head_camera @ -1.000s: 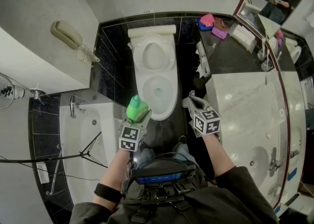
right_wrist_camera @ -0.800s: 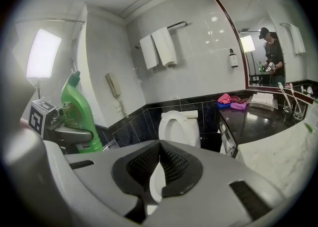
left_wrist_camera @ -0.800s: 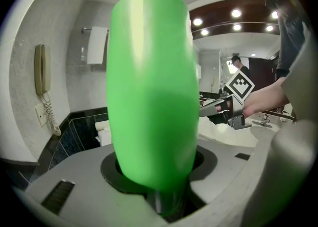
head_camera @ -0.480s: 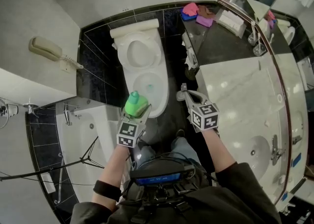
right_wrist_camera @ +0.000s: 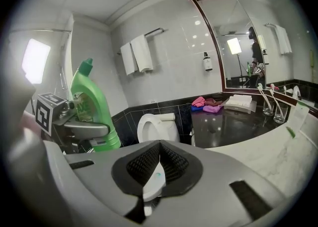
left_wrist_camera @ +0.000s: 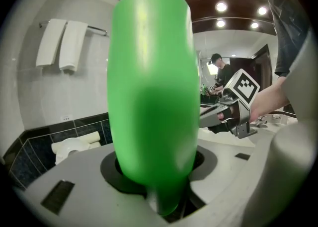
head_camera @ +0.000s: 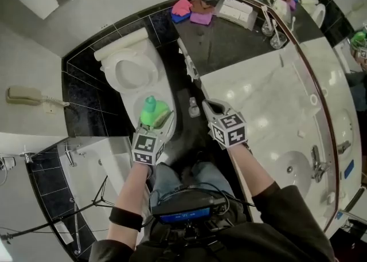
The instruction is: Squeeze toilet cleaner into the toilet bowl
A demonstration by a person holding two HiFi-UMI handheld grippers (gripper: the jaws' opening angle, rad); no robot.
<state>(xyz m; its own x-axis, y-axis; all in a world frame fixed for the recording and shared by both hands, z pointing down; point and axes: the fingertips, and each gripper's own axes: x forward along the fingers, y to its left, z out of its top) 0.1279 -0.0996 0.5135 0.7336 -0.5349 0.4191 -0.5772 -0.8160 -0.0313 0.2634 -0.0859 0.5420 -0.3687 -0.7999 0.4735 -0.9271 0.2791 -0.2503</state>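
Note:
The green toilet cleaner bottle [head_camera: 151, 112] stands upright with its cap up, and my left gripper [head_camera: 157, 119] is shut on its body. In the head view it covers the front part of the white toilet bowl [head_camera: 133, 74], whose lid is raised. The same bottle [left_wrist_camera: 149, 97] fills the left gripper view. My right gripper [head_camera: 206, 105] is shut and empty, to the right of the bowl over the dark floor. In the right gripper view the bottle [right_wrist_camera: 92, 107] is at the left and the toilet [right_wrist_camera: 155, 124] lies straight ahead.
A marble counter [head_camera: 269, 100] with a sink [head_camera: 298, 169] runs along the right, under a mirror. A bathtub [head_camera: 109, 163] lies at the left, with a wall phone [head_camera: 23, 96] above it. Coloured cloths [head_camera: 192, 8] sit on the dark shelf. A small bottle [head_camera: 194, 106] stands beside the toilet.
The head view has swung, so the toilet now sits further left. My left gripper has carried the bottle forward over the bowl's front. The right gripper has stayed shut alongside.

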